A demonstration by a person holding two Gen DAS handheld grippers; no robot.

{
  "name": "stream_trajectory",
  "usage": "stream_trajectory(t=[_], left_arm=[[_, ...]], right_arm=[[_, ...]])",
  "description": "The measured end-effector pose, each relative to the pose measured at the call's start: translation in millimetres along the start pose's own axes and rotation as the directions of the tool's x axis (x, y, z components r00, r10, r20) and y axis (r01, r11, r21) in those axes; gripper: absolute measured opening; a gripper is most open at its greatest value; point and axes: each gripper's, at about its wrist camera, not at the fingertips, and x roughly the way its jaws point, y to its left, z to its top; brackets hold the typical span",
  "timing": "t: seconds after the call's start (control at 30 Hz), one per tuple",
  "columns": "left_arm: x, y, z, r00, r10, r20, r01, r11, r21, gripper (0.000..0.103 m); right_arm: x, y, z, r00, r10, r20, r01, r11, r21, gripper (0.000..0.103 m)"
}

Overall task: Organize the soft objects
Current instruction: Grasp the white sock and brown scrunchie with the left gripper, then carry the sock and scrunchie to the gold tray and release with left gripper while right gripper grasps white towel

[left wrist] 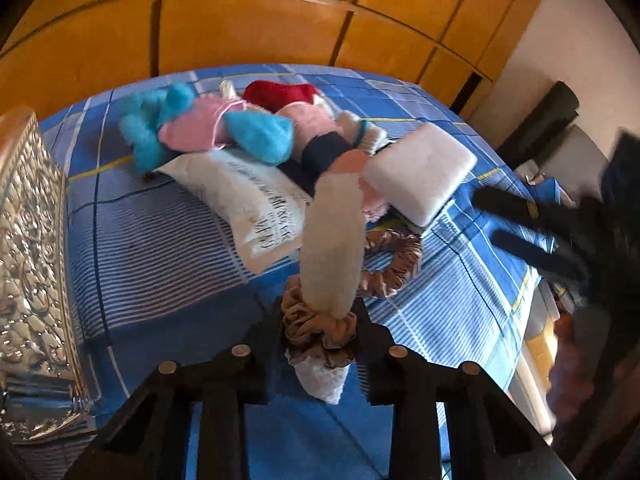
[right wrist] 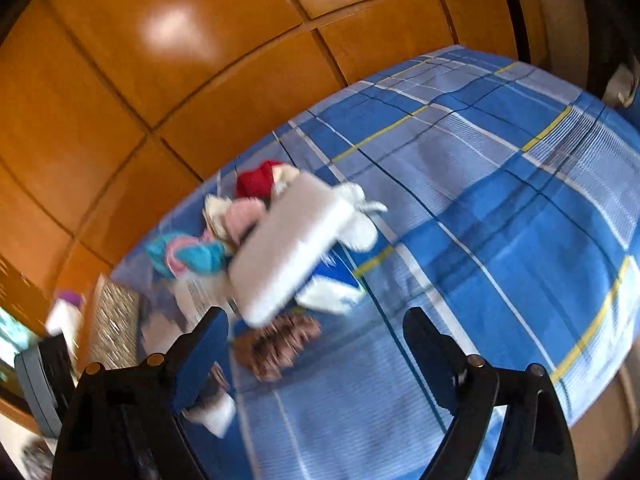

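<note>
Between our left gripper (left wrist: 320, 344) jaws we have the beige scrunchie (left wrist: 316, 328) pinched, threaded round a white sock (left wrist: 332, 236) that sticks out past the tips, so the two travel as one bundle. Just beyond lies the brown scrunchie (left wrist: 394, 268), then the white sponge (left wrist: 420, 168) and the plush pile (left wrist: 208, 128). Our right gripper (right wrist: 316, 356) hangs wide and empty over the checked bedsheet (right wrist: 500, 208), likely free for the next pick.

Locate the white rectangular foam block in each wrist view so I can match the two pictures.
Left wrist view: the white rectangular foam block sits right of centre on the blue checked bedsheet, beside the toy pile.
Right wrist view: the block lies left of centre, blurred, tilted across the pile.
Shared landmark: the red plush item just behind the block in both.
</note>
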Motion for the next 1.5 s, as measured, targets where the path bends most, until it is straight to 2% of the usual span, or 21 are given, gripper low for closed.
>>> stream_trajectory(t=[0.13,0.27,0.3,0.33,0.4,0.53,0.67,0.77,0.87,0.93,1.0,1.13,1.2,1.33,1.4,1.5], left_arm=[[-14,-2,-1,1.0,0.006,0.018,-0.006,1.0,0.007,0.029],[-27,-1,-3,0.999,0.027,0.045,-0.028,0.999,0.019,0.029],[-31,-2,-2,0.998,0.028,0.05,-0.029,0.999,0.021,0.029],[-35,-2,0,0.998,0.027,0.056,-0.029,0.999,0.023,0.029],[-44,-2,5,0.997,0.032,0.076,-0.034,0.999,0.026,0.029],[-60,3,28,0.993,0.023,0.115,-0.023,1.0,0.004,0.029],[-71,18,69,0.989,0.039,0.143,-0.034,0.999,-0.04,0.029],[-79,37,106,0.982,0.081,0.169,-0.066,0.994,-0.088,0.029],[-98,64,138,0.968,0.148,0.203,-0.119,0.981,-0.151,0.029],[-121,92,159,0.948,0.21,0.237,-0.163,0.965,-0.204,0.029],[-148,121,169,0.92,0.284,0.269,-0.213,0.941,-0.264,0.029],[-196,182,161,0.863,0.413,0.291,-0.293,0.878,-0.378,0.03],[-222,212,139,0.83,0.48,0.284,-0.333,0.835,-0.438,0.03],[-259,255,73,0.791,0.56,0.245,-0.371,0.759,-0.535,0.03],[-269,273,35,0.785,0.581,0.213,-0.377,0.723,-0.579,0.03],[-270,293,-20,0.788,0.595,0.159,-0.375,0.669,-0.642,0.03]], right_arm=[[11,2,21,0.999,0.039,0.013,-0.04,0.998,0.042,0.091],[26,7,33,0.999,0.035,0.022,-0.036,0.997,0.063,0.09],[30,7,35,0.999,0.04,0.027,-0.042,0.997,0.063,0.081],[34,10,38,0.998,0.051,0.026,-0.052,0.997,0.049,0.061],[42,9,40,0.997,0.077,-0.015,-0.076,0.996,0.05,0.027],[33,12,37,0.995,0.096,-0.004,-0.096,0.995,0.024,0.026],[30,18,33,0.993,0.113,-0.017,-0.114,0.993,-0.025,0.026],[34,24,28,0.992,0.115,-0.041,-0.117,0.992,-0.044,0.026],[36,30,24,0.993,0.109,-0.047,-0.113,0.991,-0.072,0.026],[38,34,22,0.994,0.102,-0.05,-0.106,0.99,-0.094,0.026],[40,38,19,0.995,0.083,-0.05,-0.089,0.989,-0.119,0.026],[40,45,15,0.998,0.055,-0.038,-0.06,0.984,-0.168,0.026],[39,49,14,0.998,0.046,-0.031,-0.051,0.98,-0.191,0.026],[32,60,12,0.999,0.033,-0.013,-0.036,0.967,-0.254,0.026],[32,62,12,1.0,0.017,-0.01,-0.019,0.962,-0.272,0.026],[35,63,12,1.0,-0.005,-0.018,0.0,0.963,-0.27,0.026]])
